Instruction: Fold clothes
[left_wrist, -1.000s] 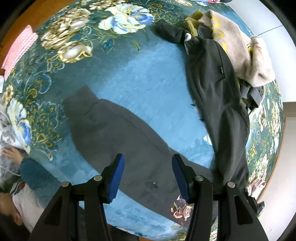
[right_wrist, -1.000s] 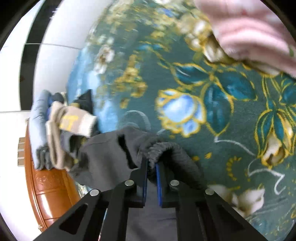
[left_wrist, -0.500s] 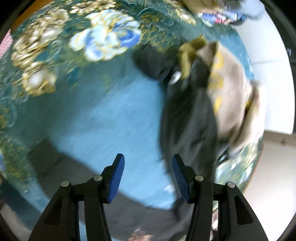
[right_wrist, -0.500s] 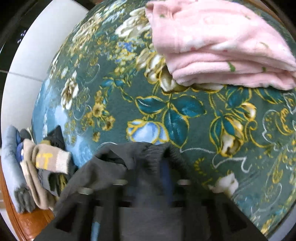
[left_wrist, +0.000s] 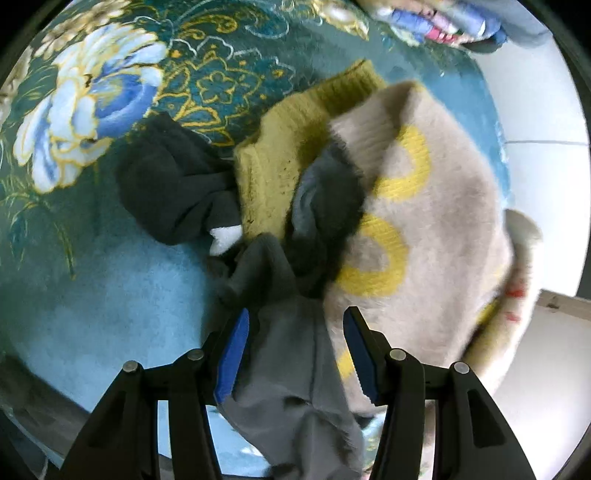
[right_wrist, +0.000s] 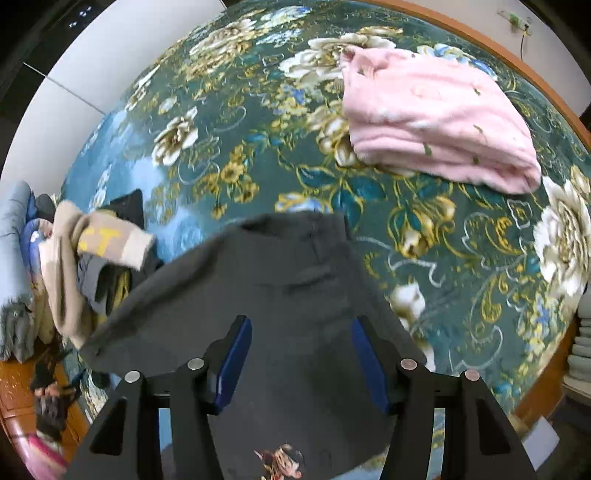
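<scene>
step: dark grey garment (right_wrist: 288, 295) laid out | right fingers (right_wrist: 301, 363) just opened, empty above it | left fingers (left_wrist: 295, 354) half open, empty | next: grab its grey end (left_wrist: 291, 387) at 6 o'clock under the beige sweater (left_wrist: 424, 221)

We see a teal bedspread (right_wrist: 258, 155) with big white, blue and gold flowers on it. A dark grey garment (right_wrist: 295, 288) has a small red and brown picture near its bottom edge. A pink blanket (right_wrist: 436, 122) has tiny green specks. We see a beige sweater (left_wrist: 436, 206) with yellow rings, a mustard yellow knit (left_wrist: 280, 147) and a black cloth (left_wrist: 170, 184). The gripper pads (left_wrist: 232, 350) are bright blue on black arms.
</scene>
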